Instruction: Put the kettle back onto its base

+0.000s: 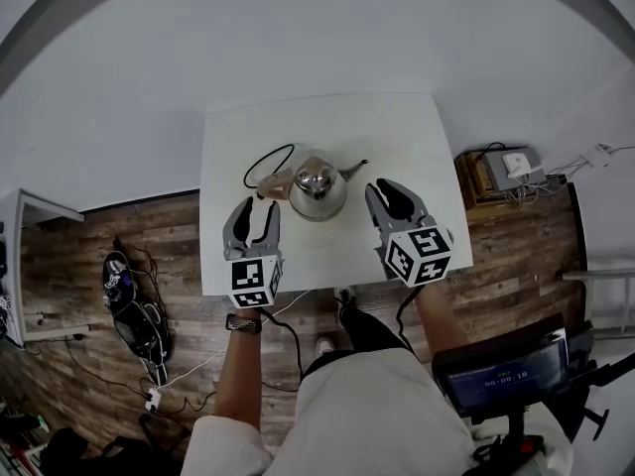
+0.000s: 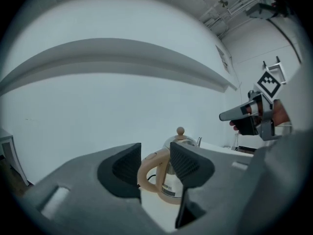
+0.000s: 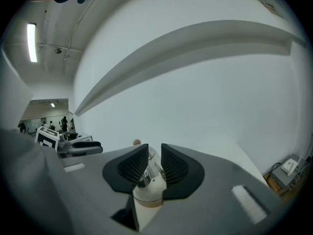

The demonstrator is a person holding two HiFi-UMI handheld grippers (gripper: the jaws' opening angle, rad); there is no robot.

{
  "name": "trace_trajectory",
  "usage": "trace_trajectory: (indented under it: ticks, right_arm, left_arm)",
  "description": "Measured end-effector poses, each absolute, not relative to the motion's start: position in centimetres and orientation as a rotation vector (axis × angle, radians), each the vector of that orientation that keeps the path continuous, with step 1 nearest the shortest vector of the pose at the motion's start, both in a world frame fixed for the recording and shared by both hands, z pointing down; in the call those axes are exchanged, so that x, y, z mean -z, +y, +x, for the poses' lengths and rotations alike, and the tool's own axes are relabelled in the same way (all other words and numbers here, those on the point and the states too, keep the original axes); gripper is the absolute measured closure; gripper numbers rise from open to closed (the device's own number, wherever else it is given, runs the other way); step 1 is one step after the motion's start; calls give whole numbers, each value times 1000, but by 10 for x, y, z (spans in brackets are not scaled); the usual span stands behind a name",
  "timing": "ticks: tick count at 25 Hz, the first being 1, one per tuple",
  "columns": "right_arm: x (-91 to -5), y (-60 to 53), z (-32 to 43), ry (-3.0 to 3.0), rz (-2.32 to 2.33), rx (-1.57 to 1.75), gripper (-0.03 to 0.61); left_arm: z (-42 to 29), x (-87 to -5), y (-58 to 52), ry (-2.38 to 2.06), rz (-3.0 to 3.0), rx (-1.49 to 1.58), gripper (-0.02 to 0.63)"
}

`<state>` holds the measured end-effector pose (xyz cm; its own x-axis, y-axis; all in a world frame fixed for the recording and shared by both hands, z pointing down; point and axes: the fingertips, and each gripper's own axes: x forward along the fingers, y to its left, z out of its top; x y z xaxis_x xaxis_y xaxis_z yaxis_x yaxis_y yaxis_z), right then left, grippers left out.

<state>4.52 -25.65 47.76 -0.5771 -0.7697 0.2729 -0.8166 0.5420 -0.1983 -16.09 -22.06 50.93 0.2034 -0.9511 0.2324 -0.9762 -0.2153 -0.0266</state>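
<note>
Kettle (image 1: 317,190) is sitting mid-worktop (image 1: 397,127), with a black cord (image 1: 254,167) looping beside its handle. The left gripper (image 1: 256,208) and right gripper (image 1: 390,191) are flanking it, both jaws standing apart and gripping nothing. The left gripper view is showing the beige handle (image 2: 148,166) beyond its jaws. Only the head view is showing the floor cables (image 1: 134,305).

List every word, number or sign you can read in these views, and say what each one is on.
Nothing can be quoted with certainty.
Screen, bottom right of the head view: a row of timer-like digits, too blurred to read.
Kettle: small label low on its body, too small to read.
Wall sign: too blurred to read.
Marker cubes on the left gripper and right gripper: square codes only, no letters.
</note>
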Motion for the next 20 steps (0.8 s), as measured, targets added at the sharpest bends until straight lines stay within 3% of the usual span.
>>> trace_trajectory:
  ticks: [11,20]
  right_arm:
    - [-431,-204,43,-2682,1384,-323,526]
    - [-398,-160,45,-2706,1415,-193,566]
  left_arm:
    - [-139,-462,-169,-1841,2439,-228,445]
    - [-125,-434,-133,-1800,2513,-212,504]
